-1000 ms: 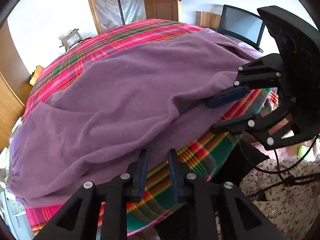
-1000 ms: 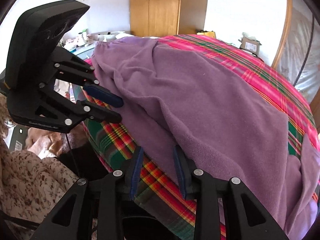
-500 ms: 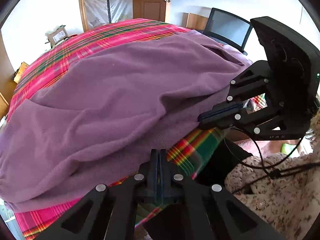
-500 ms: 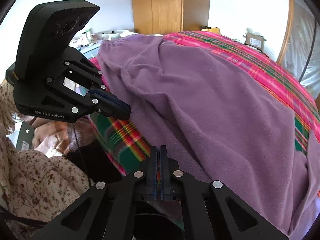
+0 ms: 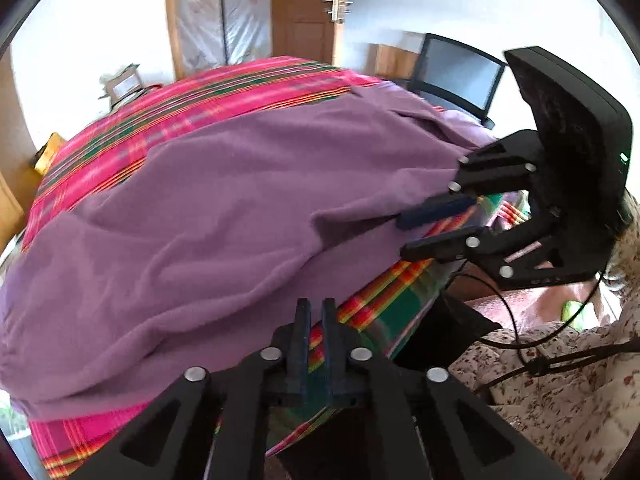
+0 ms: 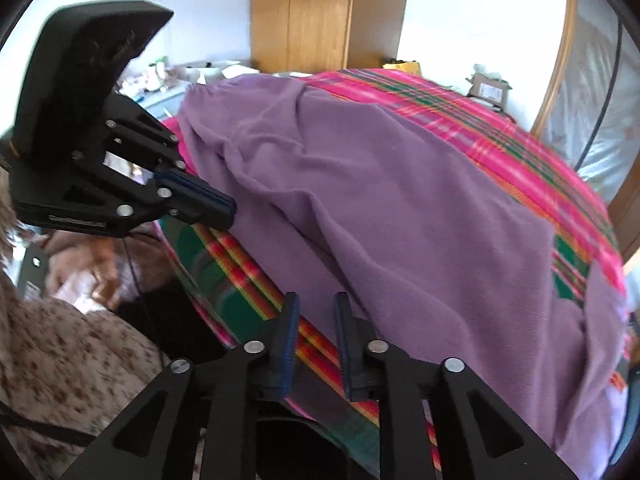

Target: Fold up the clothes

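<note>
The plaid bedspread (image 5: 224,92) lies as it did half a second ago, and the purple garment (image 5: 224,208) is still spread wide across it, its near hem running along the bed's front edge, though fresh creases now run toward the corner beside the right tool. Both tools were clamped fully shut half a second ago. Now the right gripper (image 6: 316,320) has its fingers clearly parted, with striped bedspread showing between them just short of the hem. Seen from the left wrist camera, it reaches in level from the side, one finger above the garment's edge and one below. The left gripper (image 5: 315,320) has loosened only to a narrow slit, its tips at the hem. Whether any cloth sits in that slit I cannot tell. A floral sleeve (image 6: 60,352) shows behind the left tool.
</note>
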Demonstrator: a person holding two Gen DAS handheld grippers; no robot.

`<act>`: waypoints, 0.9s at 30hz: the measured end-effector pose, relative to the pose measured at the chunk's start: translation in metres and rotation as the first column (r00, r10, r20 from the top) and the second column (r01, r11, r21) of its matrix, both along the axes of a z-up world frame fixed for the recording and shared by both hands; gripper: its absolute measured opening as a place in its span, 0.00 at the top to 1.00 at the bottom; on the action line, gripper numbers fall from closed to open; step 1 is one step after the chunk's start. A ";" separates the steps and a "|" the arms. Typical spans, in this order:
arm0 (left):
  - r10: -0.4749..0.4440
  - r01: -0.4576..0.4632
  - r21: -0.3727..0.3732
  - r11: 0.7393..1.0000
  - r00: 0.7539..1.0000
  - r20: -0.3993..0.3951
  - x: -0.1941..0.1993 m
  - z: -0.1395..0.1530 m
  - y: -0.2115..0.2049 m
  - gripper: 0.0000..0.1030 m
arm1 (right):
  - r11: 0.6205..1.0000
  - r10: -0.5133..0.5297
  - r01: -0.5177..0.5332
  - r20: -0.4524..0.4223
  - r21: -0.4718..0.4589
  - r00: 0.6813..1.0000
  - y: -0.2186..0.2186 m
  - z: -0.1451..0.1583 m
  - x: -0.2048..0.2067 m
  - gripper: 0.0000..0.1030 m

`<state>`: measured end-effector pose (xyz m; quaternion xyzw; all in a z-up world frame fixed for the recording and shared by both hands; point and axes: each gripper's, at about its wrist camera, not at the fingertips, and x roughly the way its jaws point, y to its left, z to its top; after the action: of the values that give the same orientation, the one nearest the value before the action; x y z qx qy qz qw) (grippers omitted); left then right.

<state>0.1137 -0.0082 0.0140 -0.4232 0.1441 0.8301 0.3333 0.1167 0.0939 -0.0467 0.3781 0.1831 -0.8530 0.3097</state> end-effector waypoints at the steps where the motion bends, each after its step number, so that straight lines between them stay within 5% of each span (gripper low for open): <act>1: -0.013 0.013 -0.007 1.000 1.000 0.000 0.000 -0.001 0.004 0.88 | 1.000 -0.009 0.009 0.008 -0.003 1.000 0.004 -0.001 -0.002 0.77; 9: -0.057 0.056 -0.055 0.997 0.998 -0.019 -0.005 -0.012 0.033 0.88 | 0.985 -0.167 0.169 0.051 -0.030 0.985 0.051 -0.004 -0.024 0.75; 15: -0.076 0.074 -0.077 0.994 0.997 -0.018 -0.007 -0.013 0.038 0.84 | 0.990 -0.087 0.099 0.114 -0.104 0.990 0.050 -0.004 -0.023 0.72; 21: -0.063 0.063 -0.045 0.997 0.998 0.012 -0.013 -0.012 0.034 0.84 | 0.998 -0.021 0.026 0.079 -0.055 0.997 0.028 -0.010 -0.014 0.67; 27: -0.041 0.041 -0.006 0.999 0.998 0.045 -0.017 -0.011 0.026 0.99 | 0.997 0.007 0.000 0.095 -0.080 0.995 0.025 -0.010 -0.014 0.70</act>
<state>0.0970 0.0178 0.0029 -0.4397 0.1481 0.8129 0.3520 0.1030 0.1184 -0.0564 0.4052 0.1346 -0.8401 0.3345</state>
